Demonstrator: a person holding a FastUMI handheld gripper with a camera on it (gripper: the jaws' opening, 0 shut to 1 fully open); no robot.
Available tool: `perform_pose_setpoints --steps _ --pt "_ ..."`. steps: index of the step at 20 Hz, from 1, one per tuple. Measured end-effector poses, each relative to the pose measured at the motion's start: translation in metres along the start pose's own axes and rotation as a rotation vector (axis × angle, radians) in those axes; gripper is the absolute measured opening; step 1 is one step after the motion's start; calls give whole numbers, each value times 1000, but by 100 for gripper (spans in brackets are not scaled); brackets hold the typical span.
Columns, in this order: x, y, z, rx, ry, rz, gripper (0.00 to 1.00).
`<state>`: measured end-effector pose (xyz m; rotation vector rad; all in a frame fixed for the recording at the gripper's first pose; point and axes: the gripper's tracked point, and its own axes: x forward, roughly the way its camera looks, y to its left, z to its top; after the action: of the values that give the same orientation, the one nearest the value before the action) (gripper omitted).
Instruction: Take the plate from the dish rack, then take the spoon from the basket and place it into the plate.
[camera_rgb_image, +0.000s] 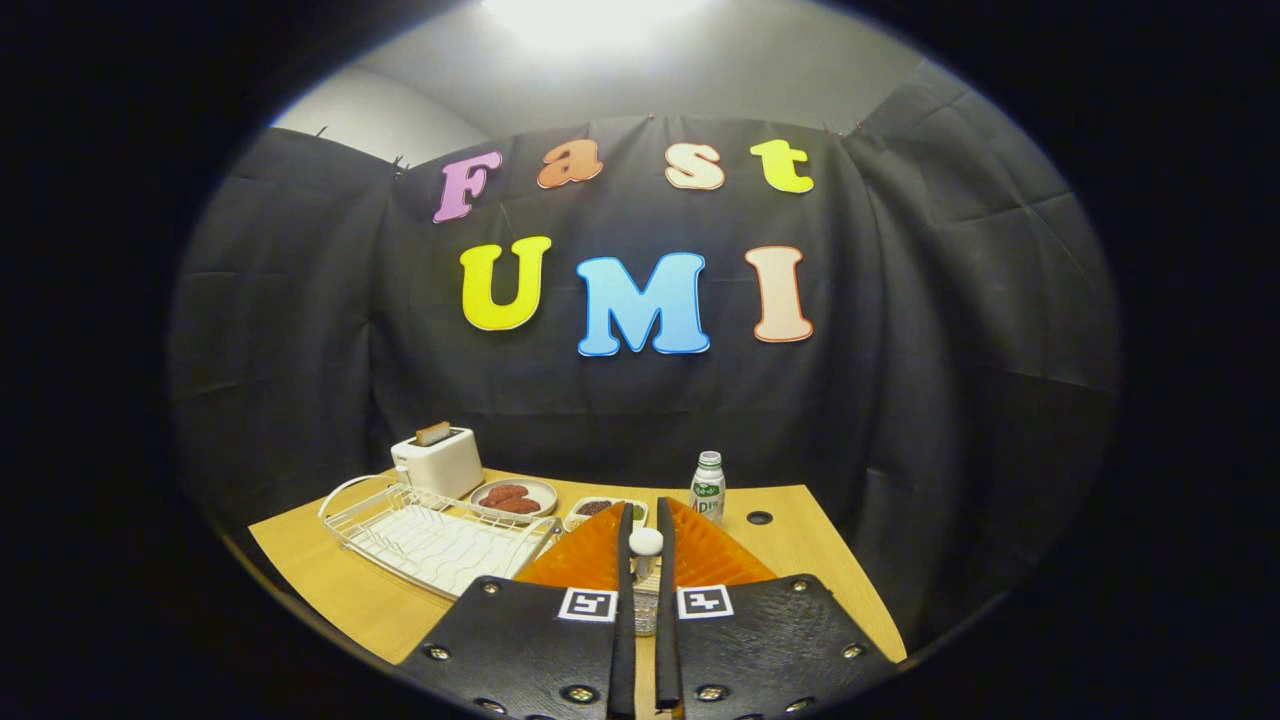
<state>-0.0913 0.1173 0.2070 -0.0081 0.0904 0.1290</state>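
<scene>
Spoon held over plate, release pending.
Tongs (645, 560) clamp the white spoon (645, 543) above the orange plate (590, 560); lower first, then part them gently.

Gripper (645, 560) level, fingers (624, 600) nearly closed, pinching white spoon handle (645, 542) between them.

- The gripper view rides on the gripper (641, 545) and looks forward along its two black fingers (540, 640), which close on a white spoon (645, 542) handle just in front of the lens.
- It sits above the near edge of the wooden table (800, 540), facing across it to the booth's black cloth wall (900, 400).
- An orange plate (590, 560) lies close under the fingers.
- The dish rack (430, 535), toaster (438, 460) and bottle (707, 488) stand farther off, near the wall.
- The aim is roughly level, slightly downward, taking in wall and ceiling.
</scene>
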Motion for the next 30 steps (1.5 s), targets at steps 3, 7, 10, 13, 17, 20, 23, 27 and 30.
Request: perform_pose_setpoints --steps 3,7,10,13,17,20,23,27,30 --pt "-12 2 -5 19 31 4 8" --pt "-21 3 -18 3 65 3 8" --pt "-22 16 -34 -28 96 32 8" --pt "-22 35 -54 -57 131 73 8" --pt "-22 71 -78 -63 190 169 8" --pt "-19 101 -95 -82 236 250 8" --pt "-13 126 -105 -106 257 311 8" --pt "-3 155 -117 -112 289 376 8" --pt "3 169 -123 -109 313 408 8"
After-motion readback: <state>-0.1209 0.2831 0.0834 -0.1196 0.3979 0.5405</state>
